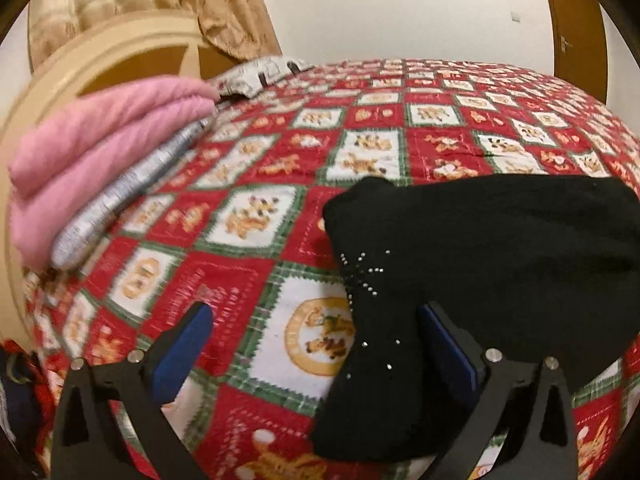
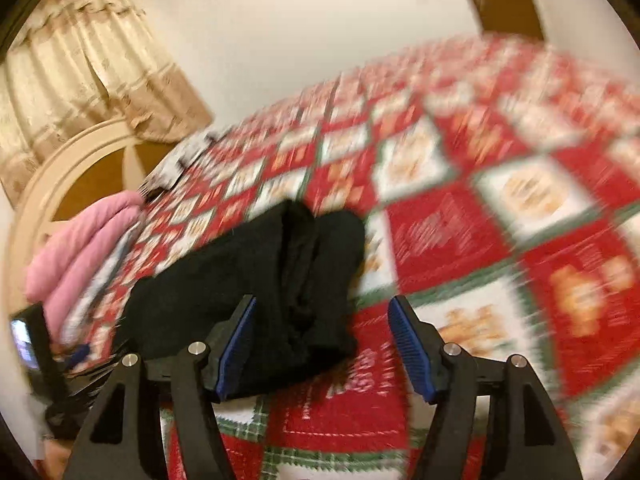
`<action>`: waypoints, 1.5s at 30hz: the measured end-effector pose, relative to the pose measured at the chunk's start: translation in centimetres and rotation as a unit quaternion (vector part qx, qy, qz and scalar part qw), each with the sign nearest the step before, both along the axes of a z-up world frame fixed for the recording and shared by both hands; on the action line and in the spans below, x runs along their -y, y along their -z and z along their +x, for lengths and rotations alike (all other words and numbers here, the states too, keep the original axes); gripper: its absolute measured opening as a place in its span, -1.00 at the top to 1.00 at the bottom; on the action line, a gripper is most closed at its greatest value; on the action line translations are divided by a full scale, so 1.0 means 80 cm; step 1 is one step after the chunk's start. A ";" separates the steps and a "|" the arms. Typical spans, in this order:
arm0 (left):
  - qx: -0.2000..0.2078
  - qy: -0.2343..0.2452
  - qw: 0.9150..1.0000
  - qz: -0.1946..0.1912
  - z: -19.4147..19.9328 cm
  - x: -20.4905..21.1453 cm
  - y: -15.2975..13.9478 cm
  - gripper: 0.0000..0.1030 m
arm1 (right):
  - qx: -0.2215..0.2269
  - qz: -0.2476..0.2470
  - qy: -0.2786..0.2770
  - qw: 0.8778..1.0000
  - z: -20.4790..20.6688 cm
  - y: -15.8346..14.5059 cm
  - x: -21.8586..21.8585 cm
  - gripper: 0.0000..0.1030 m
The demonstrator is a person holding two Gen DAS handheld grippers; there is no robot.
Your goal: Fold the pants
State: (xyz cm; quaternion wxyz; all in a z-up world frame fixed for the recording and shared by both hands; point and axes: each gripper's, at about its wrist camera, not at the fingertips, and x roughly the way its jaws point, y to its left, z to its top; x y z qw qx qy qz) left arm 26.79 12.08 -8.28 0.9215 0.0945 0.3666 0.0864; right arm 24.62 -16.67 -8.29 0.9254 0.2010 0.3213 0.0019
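Black pants (image 1: 480,260) lie folded into a compact bundle on the red patchwork quilt (image 1: 256,280), with small rhinestones on the near corner. My left gripper (image 1: 316,316) stands wide open. The bundle's near left corner lies between its blue pads, close to the right one, and neither pad presses on it. In the blurred right wrist view the pants (image 2: 240,280) stretch to the left. My right gripper (image 2: 323,302) is open over their right end, with cloth between the fingers but not squeezed.
A folded pink blanket (image 1: 100,152) and a silver-grey patterned cloth (image 1: 132,188) lie at the quilt's left edge, by the cream headboard (image 1: 100,48). A beige curtain (image 1: 224,20) hangs behind. A dark device with a lit screen (image 2: 24,340) shows far left.
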 end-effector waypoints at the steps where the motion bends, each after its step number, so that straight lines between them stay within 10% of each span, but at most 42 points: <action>1: 0.007 -0.003 1.000 0.010 -0.004 0.002 -0.004 -1.00 | 0.026 -0.038 0.002 0.999 -0.011 -0.014 -0.011 -0.31; 3: 0.019 -0.012 1.000 0.018 -0.009 0.002 -0.012 -1.00 | 0.063 -0.107 -0.018 0.992 -0.021 -0.036 -0.038 -0.28; 6: 0.039 -0.014 0.999 -0.003 -0.018 0.000 -0.026 -1.00 | 0.053 -0.132 -0.085 0.986 -0.008 -0.043 -0.067 0.66; 15: 0.018 -0.003 1.000 -0.014 -0.020 0.016 -0.009 -1.00 | -0.028 -0.082 -0.107 0.990 0.021 0.010 -0.066 0.67; 21: -0.016 -0.002 1.000 -0.014 -0.019 0.014 0.009 -1.00 | -0.014 -0.041 -0.104 0.994 0.005 -0.007 -0.054 0.60; 25: -0.003 -0.009 1.000 -0.002 -0.037 0.009 -0.008 -1.00 | 0.025 -0.007 -0.086 0.996 -0.033 -0.028 -0.051 -0.35; 45: 0.102 0.058 0.991 -0.062 -0.216 0.046 -0.085 -1.00 | 0.144 -0.029 -0.038 0.988 -0.220 -0.105 -0.056 -0.45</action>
